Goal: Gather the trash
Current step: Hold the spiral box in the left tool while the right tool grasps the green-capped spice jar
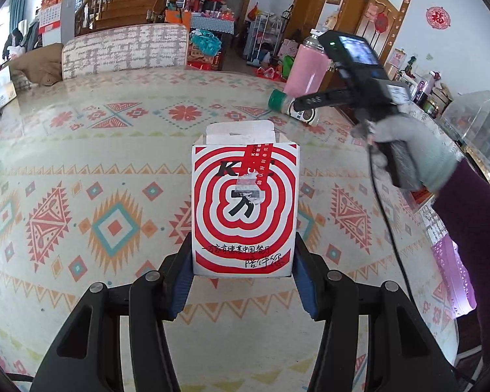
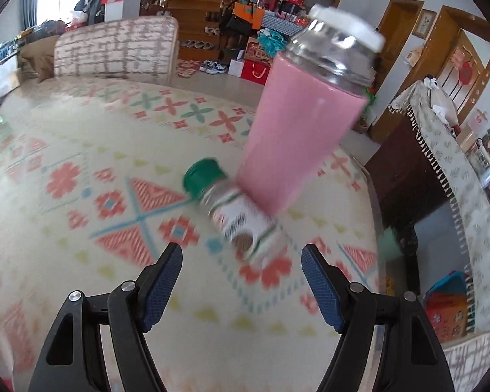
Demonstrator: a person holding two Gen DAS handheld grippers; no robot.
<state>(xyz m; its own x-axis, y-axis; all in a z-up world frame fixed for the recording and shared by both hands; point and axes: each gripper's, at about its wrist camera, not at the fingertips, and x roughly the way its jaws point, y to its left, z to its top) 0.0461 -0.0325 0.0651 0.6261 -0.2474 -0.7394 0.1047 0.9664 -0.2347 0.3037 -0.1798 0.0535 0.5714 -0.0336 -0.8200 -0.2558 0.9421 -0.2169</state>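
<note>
Clamped upright between the blue pads of the left gripper (image 1: pixel 243 269): a red-and-white carton (image 1: pixel 245 209) printed with concentric rings, its top flap standing open, held above a table (image 1: pixel 81 170) covered in a patterned cloth of orange, red and teal diamonds. Jaws drawn in against both side walls of the box near its base.

Further along the tabletop, to the right in the left wrist view: a gloved right hand (image 1: pixel 405 153) with a dark purple sleeve, gripping the handle of the right gripper (image 2: pixel 241 261). Jaws of that gripper spread wide and empty, neither pad touching anything. Just ahead of them, lying on its side on the cloth: a small green-capped bottle (image 2: pixel 235 209) with a white printed label, cap pointing toward the table's middle, blurred in the right wrist view. Right behind it and close against it, standing near the table's far right edge: a tall pink bottle (image 2: pixel 297 130) with a clear shoulder and white cap; whether the two bottles touch cannot be told.

Past the far edge of the table: an upholstered chair back (image 1: pixel 124 50) in a white-and-grey weave. Beyond that: a curved wooden staircase (image 1: pixel 130 3), stacked red gift boxes, wooden doors.
</note>
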